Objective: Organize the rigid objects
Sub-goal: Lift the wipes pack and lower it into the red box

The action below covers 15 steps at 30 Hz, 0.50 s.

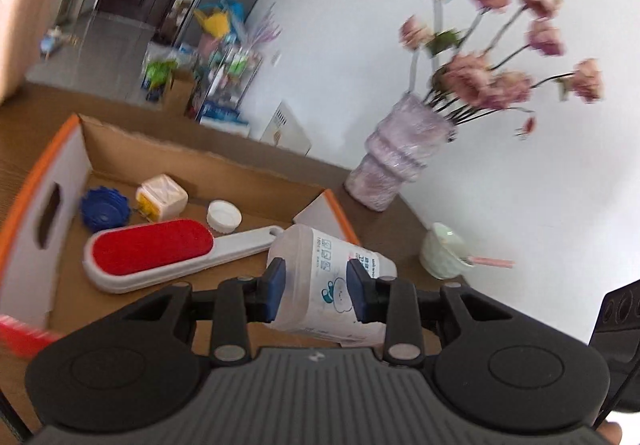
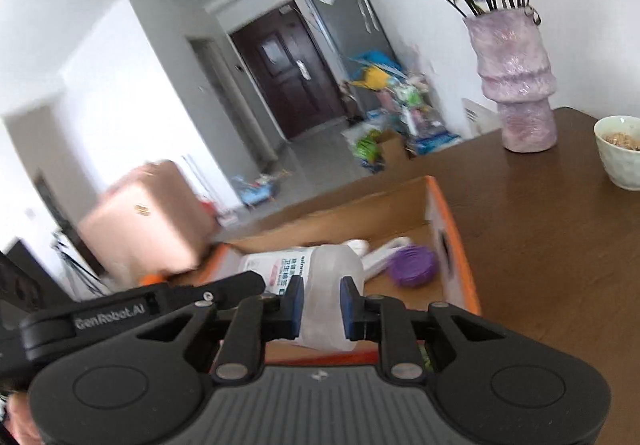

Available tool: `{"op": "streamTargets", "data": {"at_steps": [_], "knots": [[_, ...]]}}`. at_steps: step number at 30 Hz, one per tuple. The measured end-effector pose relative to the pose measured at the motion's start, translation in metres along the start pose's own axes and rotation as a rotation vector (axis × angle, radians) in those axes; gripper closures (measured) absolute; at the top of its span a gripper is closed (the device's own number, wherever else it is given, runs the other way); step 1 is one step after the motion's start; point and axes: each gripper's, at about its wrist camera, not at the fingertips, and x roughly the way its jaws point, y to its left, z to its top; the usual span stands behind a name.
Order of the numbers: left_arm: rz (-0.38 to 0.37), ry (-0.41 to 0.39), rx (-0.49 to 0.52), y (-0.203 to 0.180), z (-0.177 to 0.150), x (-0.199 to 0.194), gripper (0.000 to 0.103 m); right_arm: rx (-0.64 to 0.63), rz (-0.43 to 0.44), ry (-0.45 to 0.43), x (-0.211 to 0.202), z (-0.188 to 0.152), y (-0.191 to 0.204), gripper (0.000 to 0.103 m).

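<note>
- Clear plastic bottle [image 1: 320, 277] with a printed label is the thing being handled right now; it lies on its side and sits up off the floor of the cardboard box [image 1: 132, 149], hanging over the box's near end.
- Left gripper [image 1: 314, 289] has its blue fingers [image 1: 276, 285] clenched on the bottle's body, one pad on each side.
- Right gripper [image 2: 320, 307] is pinching the same bottle [image 2: 332, 277] at its plain, unlabelled end, fingers [image 2: 295, 305] pressed in on both sides too. So it's a two-handed carry.
- Already in the box: a red lint brush [image 1: 160, 251] with a white handle, a blue cap [image 1: 105, 207], a white cap [image 1: 224, 215], a small white-and-yellow bottle [image 1: 162, 197], and in the right view a purple round thing [image 2: 412, 265].
- Box sits on the brown desk [image 2: 540, 245], with a purple vase [image 1: 396, 161] of flowers and a pale green bowl [image 1: 444, 251] well off to the side, not part of this.
- My read: this is the "drop it in the box" step, bottle not set down yet.
- Next move probably needs both hands lowering together into the free patch next to the brush handle, then letting go. Watch the brush handle, it's just beside the bottle's end.
</note>
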Motion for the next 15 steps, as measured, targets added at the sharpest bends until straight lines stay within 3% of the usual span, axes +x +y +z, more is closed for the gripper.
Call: {"op": "streamTargets", "data": {"at_steps": [7, 15], "knots": [[0.023, 0.113, 0.016, 0.008, -0.018, 0.057, 0.069, -0.003, -0.127, 0.108, 0.06, 0.01, -0.036, 0.083], [0.035, 0.128, 0.074, 0.008, -0.021, 0.061, 0.065, -0.09, -0.2, 0.121, 0.07, 0.001, -0.034, 0.082]]}}
